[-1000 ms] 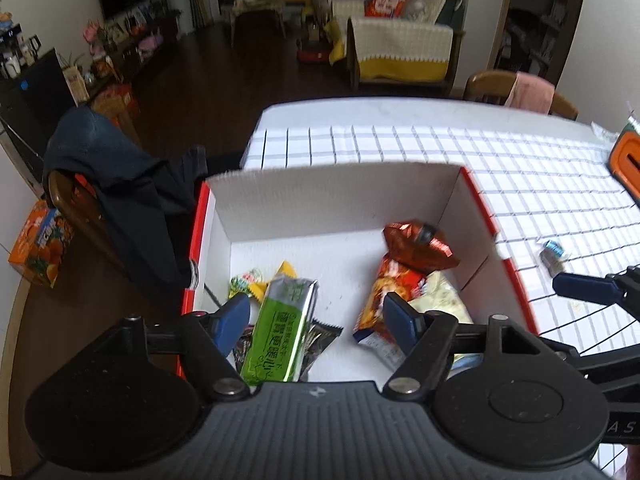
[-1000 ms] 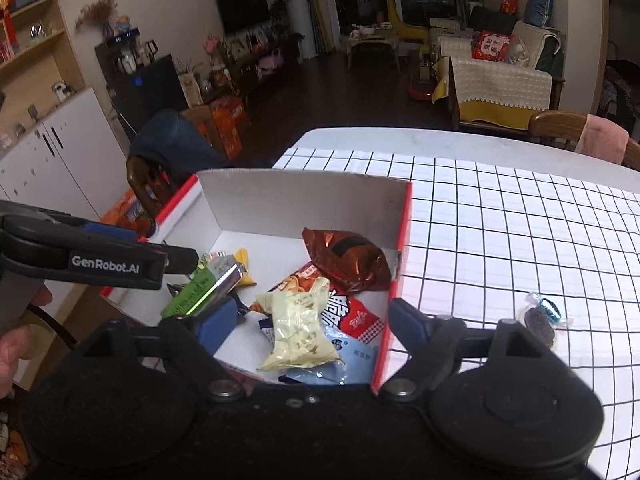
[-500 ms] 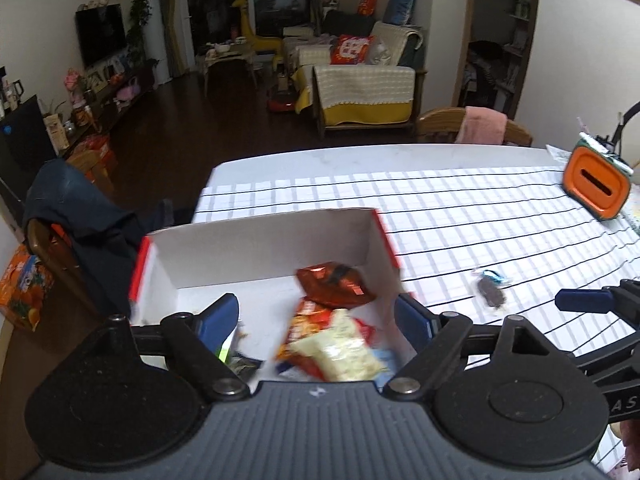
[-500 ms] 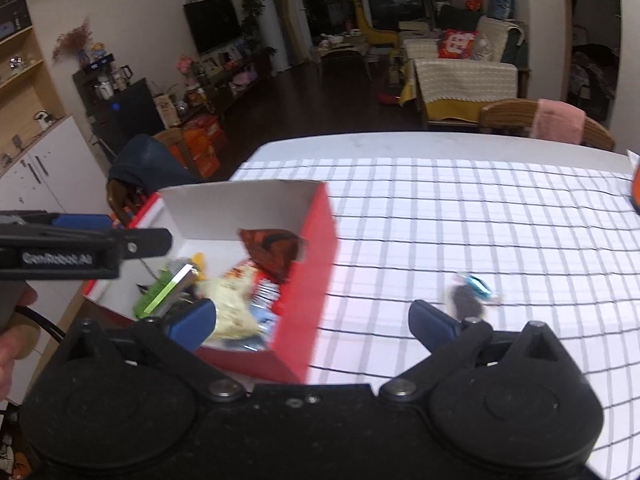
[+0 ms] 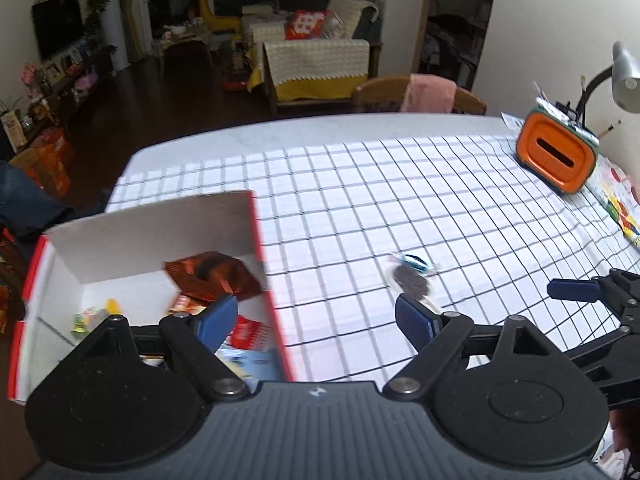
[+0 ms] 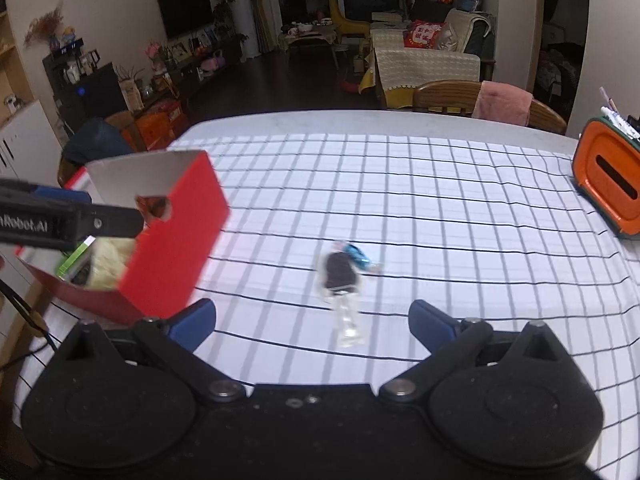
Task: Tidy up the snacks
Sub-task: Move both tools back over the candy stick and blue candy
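A red box (image 5: 256, 232) with a white inside stands at the table's left edge. It holds a brown-orange packet (image 5: 212, 276), a red-and-white packet (image 5: 248, 330) and small green-yellow sweets (image 5: 90, 316). My left gripper (image 5: 316, 316) hovers open over the box's right wall with nothing between its pads. A loose dark cookie in a clear wrapper with a blue tip (image 6: 340, 272) lies on the checked cloth, right of the box (image 6: 180, 240). My right gripper (image 6: 312, 320) stands wide open just short of it, empty. The cookie (image 5: 410, 276) lies by my left gripper's right fingertip (image 5: 412, 316).
An orange container (image 6: 612, 184) with pens stands at the table's far right, with a desk lamp (image 5: 624, 76) behind it. A colourful sheet (image 5: 616, 200) lies at the right edge. A wooden chair with a pink cloth (image 6: 504, 106) is at the far side.
Both grippers have swung right, from above the box's contents towards the loose cookie on the cloth. The jaws of both have widened.
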Action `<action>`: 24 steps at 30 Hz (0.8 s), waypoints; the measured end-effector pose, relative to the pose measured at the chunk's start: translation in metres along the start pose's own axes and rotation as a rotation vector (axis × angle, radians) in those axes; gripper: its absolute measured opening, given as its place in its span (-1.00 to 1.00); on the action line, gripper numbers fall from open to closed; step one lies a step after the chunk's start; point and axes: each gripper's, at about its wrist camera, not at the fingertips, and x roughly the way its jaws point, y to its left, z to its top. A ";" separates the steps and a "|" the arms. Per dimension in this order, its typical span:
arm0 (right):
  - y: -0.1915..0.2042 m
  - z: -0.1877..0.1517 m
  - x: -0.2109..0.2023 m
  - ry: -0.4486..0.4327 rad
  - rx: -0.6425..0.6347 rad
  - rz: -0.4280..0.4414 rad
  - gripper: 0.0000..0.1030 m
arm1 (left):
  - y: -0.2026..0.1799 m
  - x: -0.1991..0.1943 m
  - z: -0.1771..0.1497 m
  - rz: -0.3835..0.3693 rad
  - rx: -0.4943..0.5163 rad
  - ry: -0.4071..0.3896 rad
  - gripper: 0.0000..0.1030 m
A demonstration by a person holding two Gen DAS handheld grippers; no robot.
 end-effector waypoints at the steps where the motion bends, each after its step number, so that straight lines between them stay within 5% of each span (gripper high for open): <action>1: -0.004 -0.002 0.004 0.006 -0.008 -0.006 1.00 | -0.005 0.004 0.001 -0.001 -0.002 0.010 0.67; 11: -0.033 -0.011 0.062 0.064 -0.072 0.016 0.87 | -0.047 0.067 0.016 0.019 0.009 0.138 0.67; 24: -0.029 0.002 0.132 0.120 -0.140 0.089 0.43 | -0.038 0.137 0.051 0.013 -0.168 0.306 0.67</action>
